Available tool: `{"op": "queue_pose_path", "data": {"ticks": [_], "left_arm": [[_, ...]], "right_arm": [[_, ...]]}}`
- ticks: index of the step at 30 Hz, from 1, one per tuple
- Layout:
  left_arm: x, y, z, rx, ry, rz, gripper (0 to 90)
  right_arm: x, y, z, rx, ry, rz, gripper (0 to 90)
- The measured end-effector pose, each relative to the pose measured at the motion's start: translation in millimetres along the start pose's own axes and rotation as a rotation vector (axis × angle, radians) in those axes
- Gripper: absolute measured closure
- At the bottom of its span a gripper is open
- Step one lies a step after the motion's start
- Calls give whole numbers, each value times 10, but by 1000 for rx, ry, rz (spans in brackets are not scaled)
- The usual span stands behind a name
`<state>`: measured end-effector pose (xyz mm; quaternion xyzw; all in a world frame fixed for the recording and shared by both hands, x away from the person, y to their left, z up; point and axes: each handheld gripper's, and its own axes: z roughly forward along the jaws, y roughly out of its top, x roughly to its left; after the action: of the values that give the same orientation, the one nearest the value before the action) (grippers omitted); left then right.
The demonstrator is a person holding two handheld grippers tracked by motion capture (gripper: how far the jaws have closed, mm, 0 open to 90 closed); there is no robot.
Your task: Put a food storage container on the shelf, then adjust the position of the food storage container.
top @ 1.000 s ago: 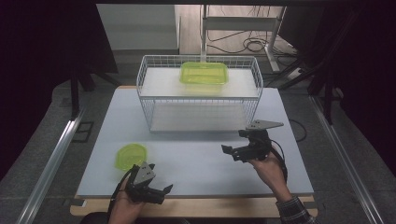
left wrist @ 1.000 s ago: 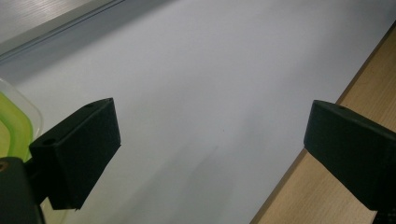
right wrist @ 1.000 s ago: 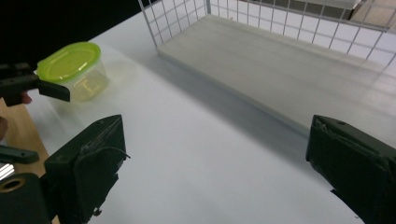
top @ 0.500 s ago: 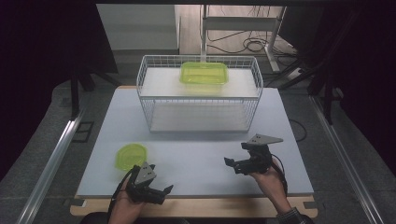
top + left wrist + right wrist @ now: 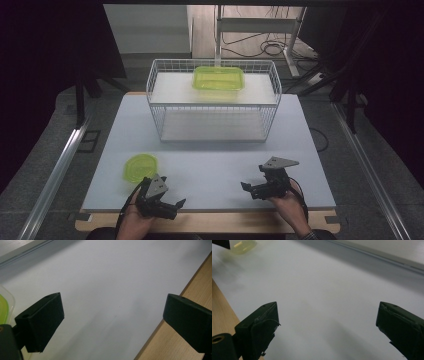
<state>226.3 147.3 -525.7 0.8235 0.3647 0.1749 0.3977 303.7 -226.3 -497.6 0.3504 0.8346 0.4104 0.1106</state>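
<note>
A round yellow-green lid (image 5: 140, 167) lies flat on the white table top (image 5: 215, 170) at the front left; its rim (image 5: 4, 307) shows at the left edge of the left gripper view. Just in front of it, at the table's front edge, my left gripper (image 5: 176, 209) is held open over bare table with nothing between its jaws (image 5: 112, 315). My right gripper (image 5: 249, 190) sits at the front right, open and empty (image 5: 327, 322), pointing left across the table. A yellow-green lidded box (image 5: 218, 78) rests on the top shelf of a white wire rack (image 5: 272, 107).
The wire rack stands at the back middle of the table. A wooden strip (image 5: 230, 221) borders the table's front edge and shows in the left gripper view (image 5: 172, 345) and the right gripper view (image 5: 220, 312). Cables and metal frames lie on the floor behind.
My right gripper has drawn back toward the front edge of the table, still open. The left gripper and the lid have stayed where they were.
</note>
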Motion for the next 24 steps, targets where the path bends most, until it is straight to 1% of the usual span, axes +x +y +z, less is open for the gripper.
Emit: {"op": "queue_pose_path", "data": {"ticks": [3,5,6,7,8,10,11,12,13,14,15,16,17,19,20,21,22,23,24], "left_arm": [[8,19,-3,7,2,-9,24],[28,41,-19,-1,1,-17,22],[56,70,-39,-10,-1,-27,39],[56,70,-39,-10,-1,-27,50],[70,87,-49,-11,8,-28,50],[112,127,-78,-8,21,-19,97],[140,148,-99,-11,26,-20,178],[175,167,-126,-19,25,-22,178],[215,184,-155,-30,16,-30,237],[261,197,-182,-43,-2,-44,312],[306,207,-201,-55,-11,-63,381],[390,215,-236,-67,-4,-83,512],[390,215,-236,-67,-4,-83,573],[459,215,-267,-66,15,-90,677],[492,215,-281,-66,29,-91,677],[527,216,-294,-64,44,-94,722],[606,220,-322,-61,74,-103,801],[606,220,-322,-61,74,-103,840],[699,215,-355,-66,101,-122,870]], "right_arm": [[-17,-7,5,3,-6,1,45],[-30,-9,2,-1,-9,6,45],[-42,-15,3,0,-12,12,45],[-42,-15,3,0,-12,12,45],[-48,-19,5,2,-13,14,45],[-54,-24,11,5,-11,18,45],[-55,-27,17,8,-11,16,45],[-55,-27,17,8,-11,16,45],[-53,-27,21,7,-10,14,46],[-52,-27,23,7,-10,10,46],[-49,-27,23,6,-11,10,46],[-52,-28,24,4,-10,8,46],[-52,-28,24,4,-10,8,46],[-55,-31,26,5,-10,9,46],[-57,-32,28,5,-10,9,47],[-58,-34,30,6,-9,9,47],[-58,-36,34,8,-10,9,48],[-58,-36,34,8,-10,9,48],[-55,-36,36,7,-10,7,49]]}}
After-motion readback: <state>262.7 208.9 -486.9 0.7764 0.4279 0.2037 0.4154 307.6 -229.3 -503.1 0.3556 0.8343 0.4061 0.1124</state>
